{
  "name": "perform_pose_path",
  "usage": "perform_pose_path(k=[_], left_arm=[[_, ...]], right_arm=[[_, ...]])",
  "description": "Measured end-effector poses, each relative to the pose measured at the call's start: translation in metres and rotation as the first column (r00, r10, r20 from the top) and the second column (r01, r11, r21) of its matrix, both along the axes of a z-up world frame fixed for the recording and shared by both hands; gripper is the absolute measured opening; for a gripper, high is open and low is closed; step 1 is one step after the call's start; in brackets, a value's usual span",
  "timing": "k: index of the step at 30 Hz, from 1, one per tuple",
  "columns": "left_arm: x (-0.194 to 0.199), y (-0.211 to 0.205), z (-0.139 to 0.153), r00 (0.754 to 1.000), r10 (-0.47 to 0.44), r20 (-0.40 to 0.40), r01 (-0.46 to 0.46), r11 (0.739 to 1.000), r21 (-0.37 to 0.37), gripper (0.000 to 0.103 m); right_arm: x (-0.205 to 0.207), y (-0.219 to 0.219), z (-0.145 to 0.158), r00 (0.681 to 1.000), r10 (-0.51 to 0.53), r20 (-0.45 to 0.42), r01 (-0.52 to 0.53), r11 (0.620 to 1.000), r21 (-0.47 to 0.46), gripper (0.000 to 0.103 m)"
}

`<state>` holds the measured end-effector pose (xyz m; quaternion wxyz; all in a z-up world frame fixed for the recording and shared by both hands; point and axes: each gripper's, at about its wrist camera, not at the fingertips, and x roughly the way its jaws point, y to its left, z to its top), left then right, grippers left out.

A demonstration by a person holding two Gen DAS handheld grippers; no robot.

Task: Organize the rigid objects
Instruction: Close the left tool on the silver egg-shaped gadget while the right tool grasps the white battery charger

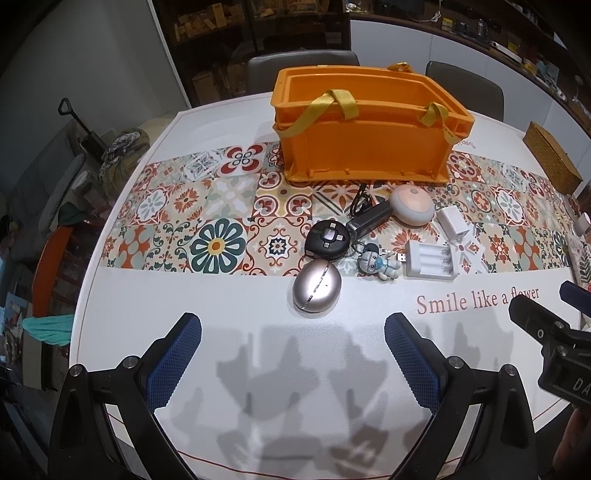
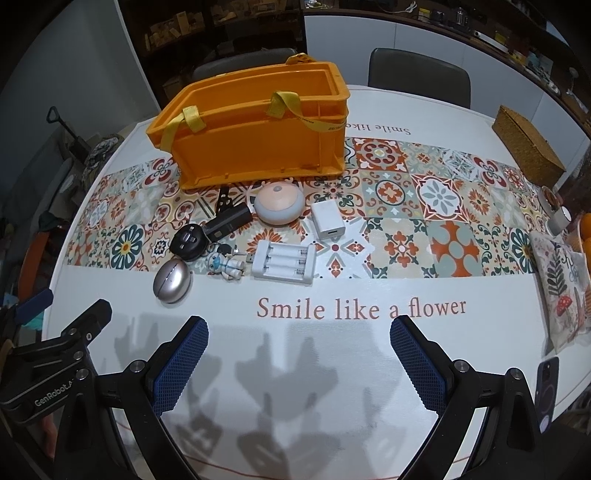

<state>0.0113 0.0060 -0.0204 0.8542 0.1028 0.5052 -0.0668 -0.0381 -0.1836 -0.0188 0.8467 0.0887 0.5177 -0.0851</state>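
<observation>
Our left tongs (image 1: 293, 354) and right tongs (image 2: 299, 356) both gape wide and empty above the white surface (image 2: 332, 369). Ahead, the silver oval case (image 1: 316, 291), battery charger (image 2: 284, 263) and neighbours lie clustered before the orange crate (image 1: 364, 125).

a home dining room: ahead of the claw, a round table (image 2: 369, 369) under a tiled-pattern cloth (image 2: 406, 206) printed "smile like a flower", padded chairs (image 2: 419, 72) beyond it, a woven box (image 2: 528, 147) far right, cluttered dark shelves (image 1: 221, 22) behind, a cushion (image 2: 561, 284) at right.
</observation>
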Motion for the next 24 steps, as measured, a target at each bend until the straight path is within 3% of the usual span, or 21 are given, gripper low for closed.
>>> perform_pose_path(k=[12, 24], left_arm=[[0.027, 0.011, -0.028, 0.999, 0.021, -0.038, -0.023, 0.999, -0.049, 0.102], [0.048, 0.005, -0.066, 0.997, -0.021, -0.078, 0.017, 0.999, -0.048, 0.101]], right_arm=[[0.038, -0.004, -0.035, 0.999, -0.020, -0.045, 0.022, 0.999, 0.044, 0.100], [0.065, -0.003, -0.074, 0.998, -0.014, -0.059, 0.017, 0.999, 0.045, 0.099]])
